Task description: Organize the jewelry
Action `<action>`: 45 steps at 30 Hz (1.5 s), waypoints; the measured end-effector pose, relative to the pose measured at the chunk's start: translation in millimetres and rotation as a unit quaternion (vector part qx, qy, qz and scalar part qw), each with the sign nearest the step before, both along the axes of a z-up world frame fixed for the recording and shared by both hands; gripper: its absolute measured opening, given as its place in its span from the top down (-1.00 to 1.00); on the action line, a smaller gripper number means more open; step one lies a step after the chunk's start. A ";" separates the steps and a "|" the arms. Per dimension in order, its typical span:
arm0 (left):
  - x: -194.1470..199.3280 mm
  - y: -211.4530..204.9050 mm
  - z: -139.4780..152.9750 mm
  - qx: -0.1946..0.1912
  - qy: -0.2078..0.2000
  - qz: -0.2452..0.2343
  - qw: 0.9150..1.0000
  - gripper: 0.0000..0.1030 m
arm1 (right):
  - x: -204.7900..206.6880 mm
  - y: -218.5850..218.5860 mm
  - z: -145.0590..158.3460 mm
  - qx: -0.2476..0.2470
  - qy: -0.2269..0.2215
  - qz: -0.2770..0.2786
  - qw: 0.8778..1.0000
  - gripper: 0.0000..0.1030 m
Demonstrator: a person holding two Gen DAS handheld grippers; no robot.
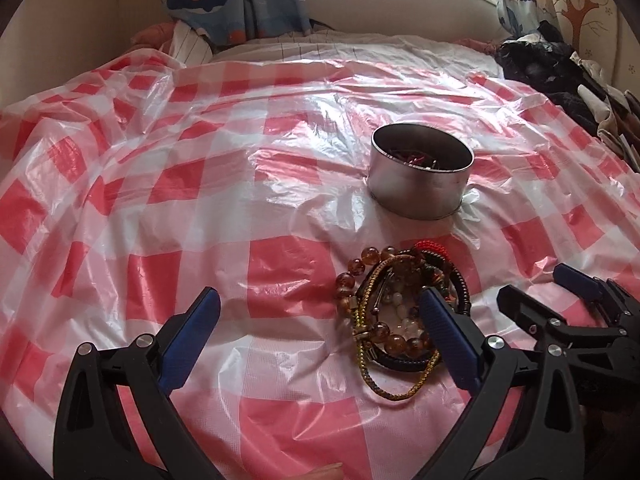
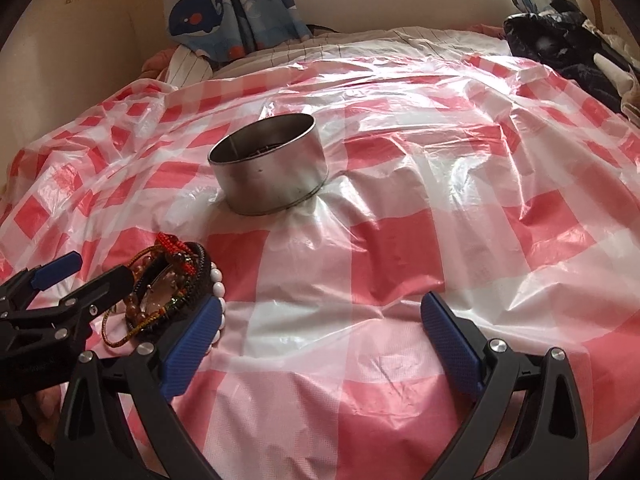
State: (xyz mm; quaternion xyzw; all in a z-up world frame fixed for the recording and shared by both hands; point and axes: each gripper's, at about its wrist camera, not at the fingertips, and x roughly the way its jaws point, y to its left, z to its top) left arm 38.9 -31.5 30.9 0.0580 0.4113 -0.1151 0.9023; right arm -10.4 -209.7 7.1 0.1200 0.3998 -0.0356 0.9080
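A heap of bracelets (image 1: 396, 312) lies on the red-and-white checked plastic sheet (image 1: 200, 208) spread over the bed, just in front of a round metal tin (image 1: 420, 184) that already holds a few dark and red pieces. The left gripper (image 1: 320, 312) stands wide open, holding nothing, its right-hand finger low over the heap. The right gripper (image 2: 322, 318) is also spread wide and empty, its left-hand finger beside the white beads (image 2: 218, 292) at the heap's edge.
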 end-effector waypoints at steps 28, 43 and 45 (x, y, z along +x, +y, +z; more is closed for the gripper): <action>3.6 43.6 6.1 -0.106 0.001 0.008 0.994 0.89 | 2.8 43.3 24.0 -0.046 -0.061 0.105 0.992 -0.84; 17.8 52.8 -8.3 -0.104 0.037 0.033 0.993 0.89 | 51.5 62.6 9.9 -0.039 -0.011 0.191 0.981 0.81; 18.5 52.4 -10.7 -0.103 0.041 0.034 0.993 0.89 | 47.4 58.7 15.4 -0.034 -0.027 0.183 0.982 0.84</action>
